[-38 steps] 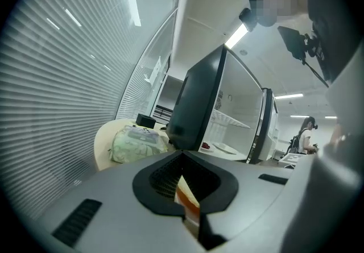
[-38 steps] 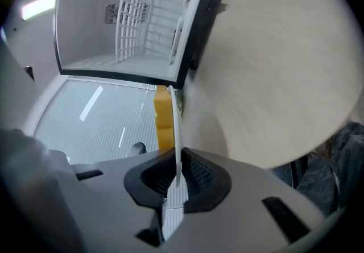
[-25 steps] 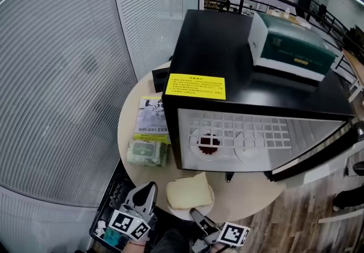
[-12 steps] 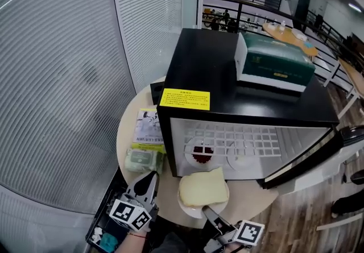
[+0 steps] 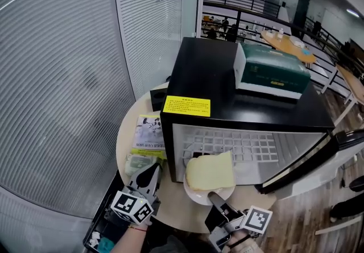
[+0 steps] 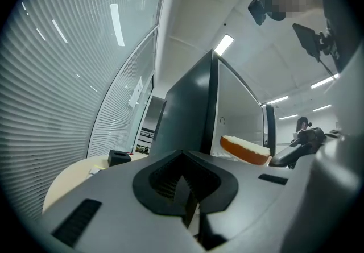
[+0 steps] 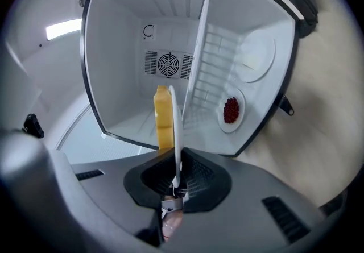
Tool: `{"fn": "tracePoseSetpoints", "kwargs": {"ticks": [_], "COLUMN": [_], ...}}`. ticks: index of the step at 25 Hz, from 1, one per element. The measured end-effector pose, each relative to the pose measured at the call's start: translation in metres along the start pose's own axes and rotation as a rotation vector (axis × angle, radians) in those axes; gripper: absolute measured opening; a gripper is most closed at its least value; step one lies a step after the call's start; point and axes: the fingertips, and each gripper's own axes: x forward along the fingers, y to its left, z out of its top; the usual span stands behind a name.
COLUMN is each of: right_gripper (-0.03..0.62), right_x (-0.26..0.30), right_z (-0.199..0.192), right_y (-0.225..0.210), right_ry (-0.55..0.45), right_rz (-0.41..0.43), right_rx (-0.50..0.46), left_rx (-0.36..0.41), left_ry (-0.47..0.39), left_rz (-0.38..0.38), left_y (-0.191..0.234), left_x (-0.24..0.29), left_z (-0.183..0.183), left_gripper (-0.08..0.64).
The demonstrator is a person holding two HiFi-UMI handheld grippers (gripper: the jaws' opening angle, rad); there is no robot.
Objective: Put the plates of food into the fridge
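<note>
The right tongs (image 5: 214, 196) are clamping the bread plate (image 5: 198, 195) by its rim at the mouth of the open fridge (image 5: 216, 70), not yet shelved, while a red-food plate (image 7: 230, 111) is sitting inside and the left tongs (image 5: 153, 170) are hanging together, empty.

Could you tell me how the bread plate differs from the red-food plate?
The bread plate is held in the right gripper; the red-food plate rests on the fridge shelf. The bread plate carries one slice, the red-food plate small red pieces. Both are white and round.
</note>
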Motion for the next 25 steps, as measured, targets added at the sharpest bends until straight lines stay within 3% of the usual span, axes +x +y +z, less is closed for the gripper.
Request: {"fn": "tracePoseSetpoints", "kwargs": {"ticks": [13,25], "right_gripper": [0.025,0.026], "right_x": [0.054,0.074], "right_z": [0.046,0.053], "right_y": [0.009,-0.005], "right_ry": [-0.049,-0.098], "right_rz": [-0.021,-0.108], "right_rx": [0.002,0.119], "left_rx": [0.013,-0.024], "left_ry": [-0.013,-0.047], "left_rz": [-0.009,-0.038], "left_y": [0.018,0.014], "left_x": [0.025,0.035], "left_z": [0.012,0.023], "left_gripper": [-0.009,-0.009]}}
